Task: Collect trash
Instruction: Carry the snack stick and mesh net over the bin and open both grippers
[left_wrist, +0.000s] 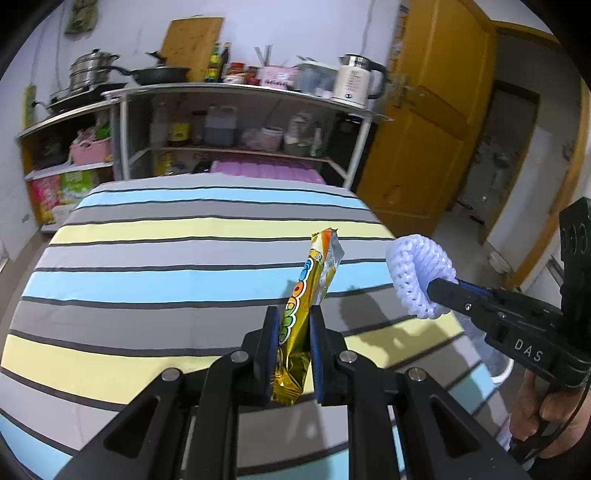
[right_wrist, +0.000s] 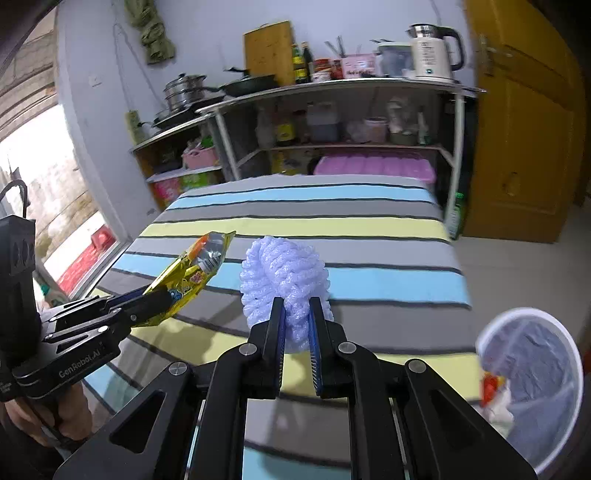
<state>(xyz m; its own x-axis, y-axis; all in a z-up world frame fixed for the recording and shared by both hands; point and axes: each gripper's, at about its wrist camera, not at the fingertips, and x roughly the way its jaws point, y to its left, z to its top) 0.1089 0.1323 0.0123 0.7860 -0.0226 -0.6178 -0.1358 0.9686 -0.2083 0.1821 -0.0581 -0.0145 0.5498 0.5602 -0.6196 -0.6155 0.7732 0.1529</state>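
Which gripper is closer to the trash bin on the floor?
Right. The right gripper, holding the foam net, is beside the trash bin; the left gripper, holding the snack wrapper, is on the far side.

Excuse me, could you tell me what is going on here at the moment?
A person is clearing trash off a striped table with two handheld grippers. The left gripper is shut on a golden snack wrapper, and the right gripper is shut on a white foam fruit net. Both are lifted clear. A lined bin stands on the floor by the table.

gold wrapper (left_wrist: 295, 317), white foam net (left_wrist: 419, 275), striped tablecloth (left_wrist: 147, 258)
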